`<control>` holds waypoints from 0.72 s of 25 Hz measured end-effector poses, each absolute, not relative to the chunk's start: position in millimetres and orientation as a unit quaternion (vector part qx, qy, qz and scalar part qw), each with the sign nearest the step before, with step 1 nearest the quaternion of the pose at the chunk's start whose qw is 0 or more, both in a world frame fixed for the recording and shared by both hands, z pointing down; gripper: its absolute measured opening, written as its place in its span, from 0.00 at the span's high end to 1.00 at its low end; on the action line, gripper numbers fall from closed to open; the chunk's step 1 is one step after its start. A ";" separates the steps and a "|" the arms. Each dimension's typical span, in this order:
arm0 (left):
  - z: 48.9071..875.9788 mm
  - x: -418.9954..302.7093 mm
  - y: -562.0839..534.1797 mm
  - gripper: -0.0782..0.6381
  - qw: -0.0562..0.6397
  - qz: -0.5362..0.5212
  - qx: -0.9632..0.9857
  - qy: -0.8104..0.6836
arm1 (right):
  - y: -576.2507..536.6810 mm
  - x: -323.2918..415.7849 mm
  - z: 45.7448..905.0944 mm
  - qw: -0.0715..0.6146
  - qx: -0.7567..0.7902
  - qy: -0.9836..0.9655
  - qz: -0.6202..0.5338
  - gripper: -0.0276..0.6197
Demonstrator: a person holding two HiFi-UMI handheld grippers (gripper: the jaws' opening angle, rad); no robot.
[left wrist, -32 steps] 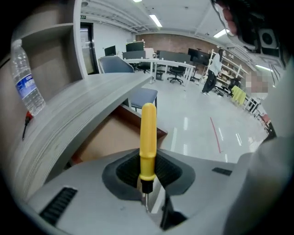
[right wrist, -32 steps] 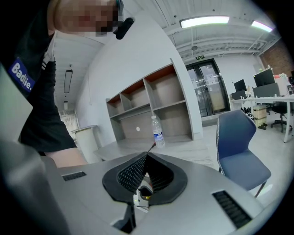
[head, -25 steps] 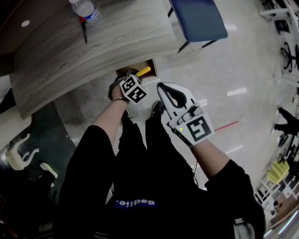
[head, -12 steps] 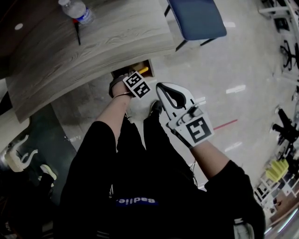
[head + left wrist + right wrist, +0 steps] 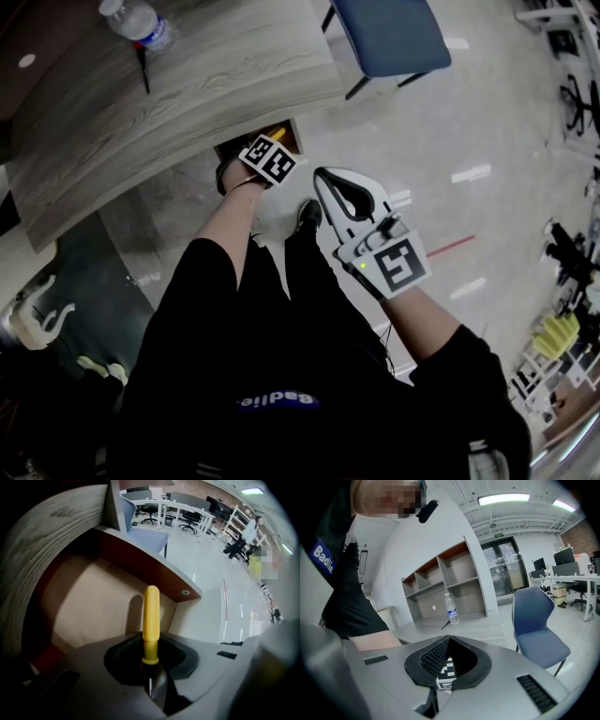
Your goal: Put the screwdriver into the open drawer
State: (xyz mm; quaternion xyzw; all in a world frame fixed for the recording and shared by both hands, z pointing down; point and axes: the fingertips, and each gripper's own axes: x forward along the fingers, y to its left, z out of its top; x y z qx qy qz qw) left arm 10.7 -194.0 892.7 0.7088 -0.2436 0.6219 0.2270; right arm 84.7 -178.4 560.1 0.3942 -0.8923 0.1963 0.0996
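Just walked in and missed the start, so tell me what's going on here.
A person stands at a wooden desk with a gripper in each hand. The left gripper is shut on a yellow-handled screwdriver and points it down into the open drawer under the desk; it has not let go yet. The right gripper is held off to the side, shut and empty.

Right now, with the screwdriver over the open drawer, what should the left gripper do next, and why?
Probably lower slightly before letting go: the left gripper clamps the screwdriver, whose yellow handle points into the drawer, seemingly short of its bottom.
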 end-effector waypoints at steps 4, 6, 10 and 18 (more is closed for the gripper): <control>892.6 11.5 -195.1 0.79 0.261 0.612 0.699 -0.261 | -177.3 85.4 563.7 0.101 0.395 -0.891 0.199 0.92; 893.4 10.7 -195.1 0.79 0.264 0.616 0.694 -0.263 | -177.1 84.5 565.7 0.104 0.393 -0.892 0.199 0.92; 893.6 11.1 -194.9 0.79 0.269 0.622 0.685 -0.266 | -176.5 86.6 565.0 0.106 0.393 -0.891 0.198 0.92; 892.4 13.4 -190.9 0.75 0.273 0.628 0.685 -0.248 | -177.0 89.8 562.3 0.104 0.395 -0.890 0.201 0.92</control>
